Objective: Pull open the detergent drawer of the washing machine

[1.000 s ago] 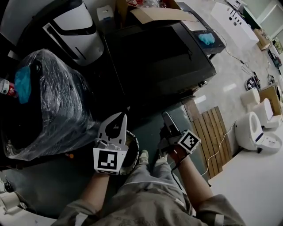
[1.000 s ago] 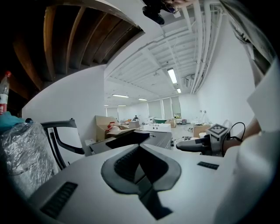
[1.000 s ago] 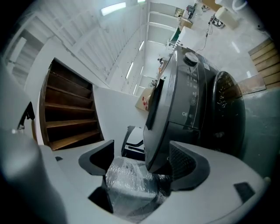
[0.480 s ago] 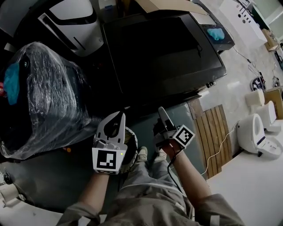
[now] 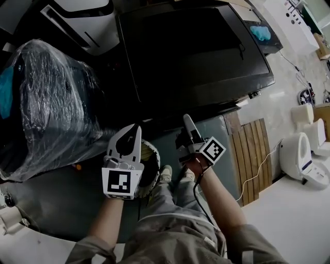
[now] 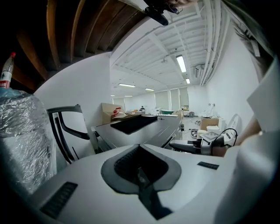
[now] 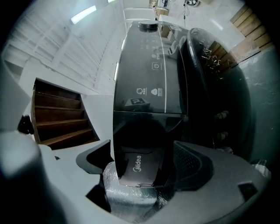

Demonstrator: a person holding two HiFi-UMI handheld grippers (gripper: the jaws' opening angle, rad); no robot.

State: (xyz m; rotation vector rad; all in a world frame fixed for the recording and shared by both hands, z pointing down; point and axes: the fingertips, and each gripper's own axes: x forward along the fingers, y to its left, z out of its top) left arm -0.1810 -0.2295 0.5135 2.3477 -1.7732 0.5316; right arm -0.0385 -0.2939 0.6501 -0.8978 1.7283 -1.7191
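The black washing machine [image 5: 196,51] stands ahead of me, its top seen from above. In the right gripper view its front lies turned on its side, with the control panel [image 7: 148,92] and the detergent drawer front [image 7: 138,168], which bears a logo. My right gripper [image 7: 142,157] has just been opening. Its jaws stand wide on either side of the drawer front, and I see no pad pressing on it. In the head view the right gripper [image 5: 186,121] points at the machine's front edge. My left gripper [image 5: 135,128] hangs beside it, shut and empty, short of the machine.
A bulky thing wrapped in clear plastic [image 5: 46,103] stands left of the machine, and a white appliance [image 5: 77,15] is behind it. A wooden slatted board [image 5: 252,149] and white toilets [image 5: 304,154] lie to the right. The person's legs and shoe [image 5: 166,178] are below the grippers.
Both grippers have sunk in front of the machine. The right one has rolled and edged nearer the machine's front. The head view has shifted so that the machine's top fills more of the picture.
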